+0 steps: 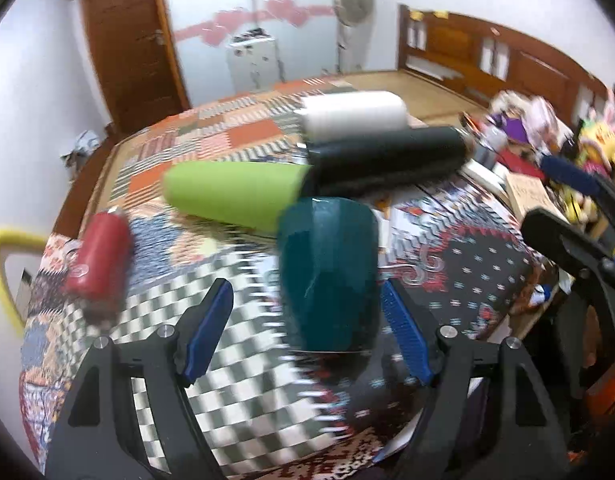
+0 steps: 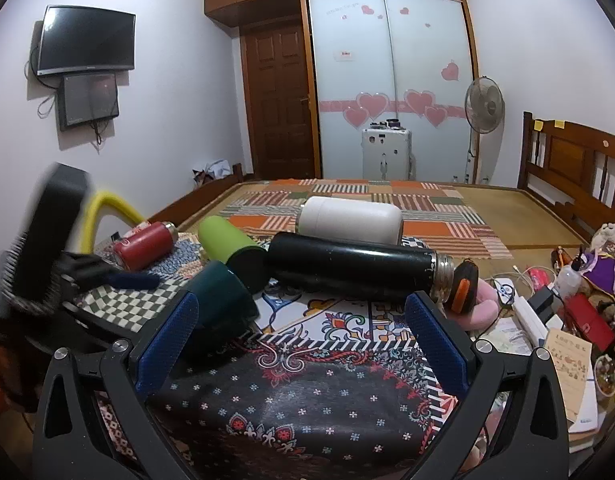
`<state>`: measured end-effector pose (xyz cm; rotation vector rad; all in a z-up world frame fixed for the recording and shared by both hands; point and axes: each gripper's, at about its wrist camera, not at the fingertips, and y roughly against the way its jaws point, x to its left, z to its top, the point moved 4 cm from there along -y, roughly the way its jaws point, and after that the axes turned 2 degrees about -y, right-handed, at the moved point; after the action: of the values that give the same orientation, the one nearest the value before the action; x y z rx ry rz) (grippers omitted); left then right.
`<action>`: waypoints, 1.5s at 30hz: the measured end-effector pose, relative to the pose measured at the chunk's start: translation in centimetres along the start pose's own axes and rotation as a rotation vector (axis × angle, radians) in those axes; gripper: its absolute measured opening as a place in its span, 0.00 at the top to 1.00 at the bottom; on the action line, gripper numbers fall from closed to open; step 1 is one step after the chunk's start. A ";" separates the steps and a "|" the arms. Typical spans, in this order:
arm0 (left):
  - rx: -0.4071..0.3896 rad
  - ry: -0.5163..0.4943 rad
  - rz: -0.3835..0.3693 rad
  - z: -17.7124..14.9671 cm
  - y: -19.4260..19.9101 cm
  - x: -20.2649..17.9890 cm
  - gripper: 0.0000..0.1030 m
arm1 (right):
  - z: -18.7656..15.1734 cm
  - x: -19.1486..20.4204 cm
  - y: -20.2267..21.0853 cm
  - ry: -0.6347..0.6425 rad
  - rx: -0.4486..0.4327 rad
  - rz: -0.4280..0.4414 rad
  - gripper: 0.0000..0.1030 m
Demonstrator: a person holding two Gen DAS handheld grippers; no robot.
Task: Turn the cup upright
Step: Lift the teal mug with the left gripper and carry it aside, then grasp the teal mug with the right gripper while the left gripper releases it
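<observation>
On the patterned cloth of the bench (image 2: pixel 307 400), the teal cup (image 1: pixel 327 272) lies tilted, its long axis running away from the left gripper (image 1: pixel 307 332), closed end toward the bottles, mouth toward the left gripper. It sits between that gripper's spread fingers (image 1: pixel 209 332), which hold nothing; contact cannot be told through the blur. Just behind it lie a green bottle (image 2: pixel 227 240), a black flask (image 2: pixel 355 264) and a white bottle (image 2: pixel 349 220), crowding the far side. The right gripper (image 2: pixel 303 344) stands wide open and empty over bare cloth.
</observation>
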<state>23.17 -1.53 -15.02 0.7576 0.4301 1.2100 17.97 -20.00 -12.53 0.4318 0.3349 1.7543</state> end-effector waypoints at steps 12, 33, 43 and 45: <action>0.019 0.116 0.146 -3.2 -2.5 7.9 0.26 | -0.7 2.4 -3.6 0.013 0.097 0.063 0.00; -0.022 0.114 -0.004 -4.2 -3.4 4.5 0.26 | -0.3 6.7 -10.9 0.061 0.401 0.215 0.13; -0.035 0.106 -0.018 -3.9 -3.7 3.9 0.26 | -1.0 7.4 -13.9 0.085 0.577 0.244 0.19; -0.044 0.099 -0.002 -3.9 -3.4 4.0 0.26 | -1.2 7.4 -14.2 0.095 0.599 0.242 0.26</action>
<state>24.12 2.85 -19.79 0.6614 0.4844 1.2548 28.35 -9.62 -19.13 0.8448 0.9175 1.8949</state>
